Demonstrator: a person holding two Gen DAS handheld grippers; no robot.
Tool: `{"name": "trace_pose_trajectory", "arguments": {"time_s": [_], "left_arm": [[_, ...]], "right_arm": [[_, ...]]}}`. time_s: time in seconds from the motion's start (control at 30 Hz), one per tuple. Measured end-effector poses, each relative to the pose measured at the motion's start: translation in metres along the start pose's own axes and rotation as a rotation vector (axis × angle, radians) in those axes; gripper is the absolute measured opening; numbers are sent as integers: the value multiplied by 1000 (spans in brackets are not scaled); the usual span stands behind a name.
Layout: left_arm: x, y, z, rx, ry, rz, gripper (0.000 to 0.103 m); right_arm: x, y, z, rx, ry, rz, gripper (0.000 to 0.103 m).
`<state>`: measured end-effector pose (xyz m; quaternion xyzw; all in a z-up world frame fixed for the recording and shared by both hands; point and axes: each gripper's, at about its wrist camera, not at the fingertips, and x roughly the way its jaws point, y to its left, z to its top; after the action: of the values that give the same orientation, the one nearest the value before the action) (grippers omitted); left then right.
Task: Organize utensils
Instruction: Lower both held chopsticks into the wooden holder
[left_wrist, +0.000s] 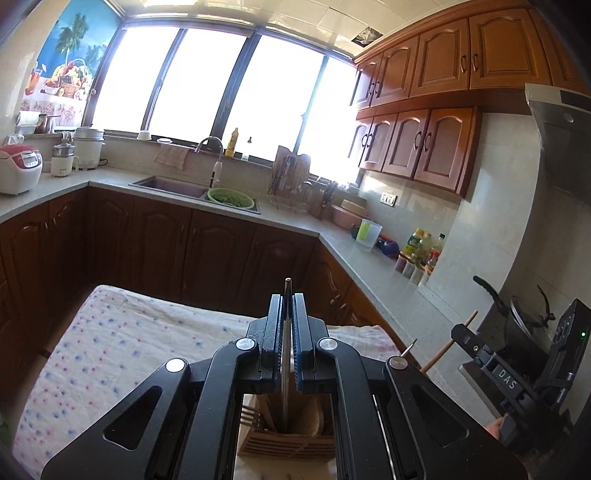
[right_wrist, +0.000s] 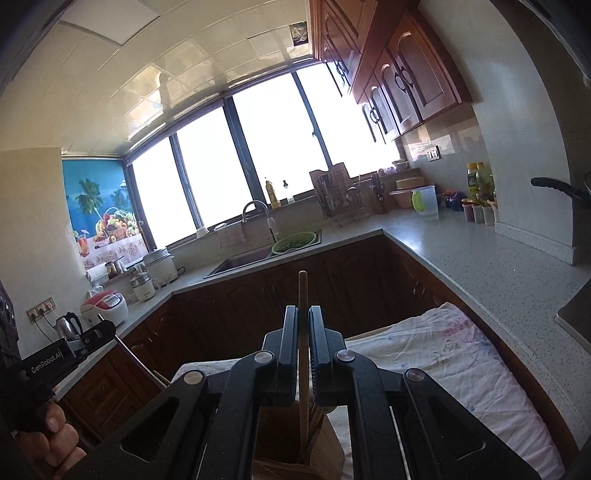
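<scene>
My left gripper (left_wrist: 287, 301) is shut on a thin metal utensil (left_wrist: 286, 369) that stands upright, its lower end down in a wooden utensil holder (left_wrist: 288, 441) below the jaws. A fork (left_wrist: 251, 417) and wooden pieces sit in that holder. My right gripper (right_wrist: 303, 314) is shut on a wooden chopstick (right_wrist: 303, 369), also upright, its lower end inside the same wooden holder (right_wrist: 325, 454). The right gripper also shows at the right edge of the left wrist view (left_wrist: 476, 343), holding the chopstick (left_wrist: 448, 345).
The holder stands on a table under a dotted white cloth (left_wrist: 110, 343). Behind are dark cabinets, a grey L-shaped counter (right_wrist: 480, 258), a sink (left_wrist: 173, 186) with a green colander (left_wrist: 231, 197), a rice cooker (left_wrist: 18, 168), bottles (left_wrist: 424, 251) and a pan (left_wrist: 517, 317).
</scene>
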<state>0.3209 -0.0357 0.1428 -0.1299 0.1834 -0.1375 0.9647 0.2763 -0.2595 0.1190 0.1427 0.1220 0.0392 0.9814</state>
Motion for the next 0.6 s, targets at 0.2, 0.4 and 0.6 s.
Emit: {"name": "trace_pose_trajectory", "arguments": {"time_s": [0.2, 0.4, 0.6], "left_arm": [[15, 7, -28, -1, 70, 10, 4], [25, 11, -48, 3, 125, 11, 4], [25, 8, -50, 7, 134, 10, 5]], "right_arm": [[14, -8, -22, 22, 48, -1, 6], [25, -7, -38, 16, 98, 4, 5], [25, -8, -36, 18, 109, 3, 6]]}}
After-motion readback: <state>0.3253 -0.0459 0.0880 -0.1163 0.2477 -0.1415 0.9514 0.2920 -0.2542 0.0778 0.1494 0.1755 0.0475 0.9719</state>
